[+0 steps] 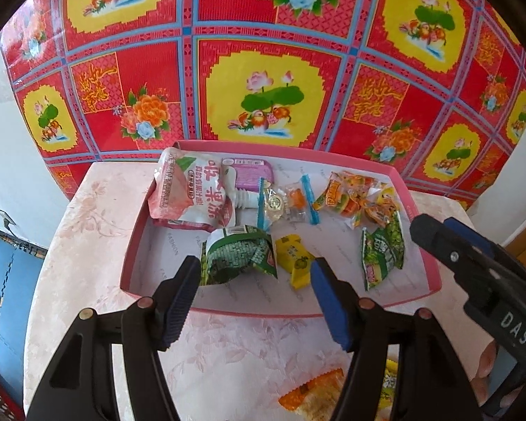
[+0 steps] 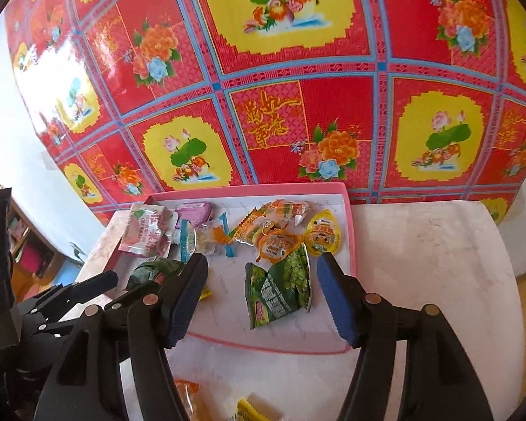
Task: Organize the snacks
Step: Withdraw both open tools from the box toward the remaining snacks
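Note:
A pink-rimmed tray (image 1: 129,263) (image 2: 352,245) on the table holds several snacks: a pink-white pouch (image 1: 189,193) (image 2: 145,231), a crumpled green packet (image 1: 238,258) (image 2: 150,270), a yellow bar (image 1: 294,259), a green pea packet (image 1: 382,252) (image 2: 280,291), orange packets (image 1: 361,200) (image 2: 273,238). My left gripper (image 1: 254,301) is open and empty above the tray's near edge. My right gripper (image 2: 263,301) is open and empty over the green pea packet; it also shows in the left wrist view (image 1: 473,273).
The table (image 1: 87,245) (image 2: 438,263) has a pale pink floral cloth. Loose orange and yellow snacks (image 1: 315,393) (image 2: 224,407) lie on it near me, below the grippers. A red and yellow floral sheet (image 1: 263,52) stands behind the tray. Blue floor mat (image 1: 3,298) is at the left.

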Available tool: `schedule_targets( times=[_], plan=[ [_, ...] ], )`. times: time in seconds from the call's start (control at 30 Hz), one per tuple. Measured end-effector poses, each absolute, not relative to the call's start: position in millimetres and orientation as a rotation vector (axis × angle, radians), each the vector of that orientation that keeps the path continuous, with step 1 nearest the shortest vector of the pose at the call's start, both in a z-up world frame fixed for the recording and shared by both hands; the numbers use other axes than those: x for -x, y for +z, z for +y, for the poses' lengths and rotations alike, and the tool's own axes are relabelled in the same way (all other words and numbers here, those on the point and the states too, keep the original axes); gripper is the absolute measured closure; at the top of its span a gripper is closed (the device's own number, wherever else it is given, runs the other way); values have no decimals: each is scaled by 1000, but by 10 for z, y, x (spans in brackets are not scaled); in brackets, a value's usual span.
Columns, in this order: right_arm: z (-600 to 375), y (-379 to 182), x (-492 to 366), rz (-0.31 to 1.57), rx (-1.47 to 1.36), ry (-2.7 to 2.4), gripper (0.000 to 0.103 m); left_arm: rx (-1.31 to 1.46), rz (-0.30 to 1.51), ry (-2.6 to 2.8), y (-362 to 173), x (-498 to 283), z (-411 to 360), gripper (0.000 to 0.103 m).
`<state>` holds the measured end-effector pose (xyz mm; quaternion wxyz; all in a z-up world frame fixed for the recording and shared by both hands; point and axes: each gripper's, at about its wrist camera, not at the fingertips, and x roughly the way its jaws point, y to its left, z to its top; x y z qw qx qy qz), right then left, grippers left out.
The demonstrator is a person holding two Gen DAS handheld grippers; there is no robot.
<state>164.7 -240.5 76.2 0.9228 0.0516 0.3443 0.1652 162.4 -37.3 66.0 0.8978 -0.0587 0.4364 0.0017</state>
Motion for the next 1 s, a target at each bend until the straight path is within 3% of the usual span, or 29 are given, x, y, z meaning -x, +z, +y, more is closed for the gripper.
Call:
schedule_targets(
  times=[1.0],
  plan=[
    [-2672, 660, -1038, 765, -109, 317, 37, 122, 948, -25, 670, -1066, -577, 35]
  ],
)
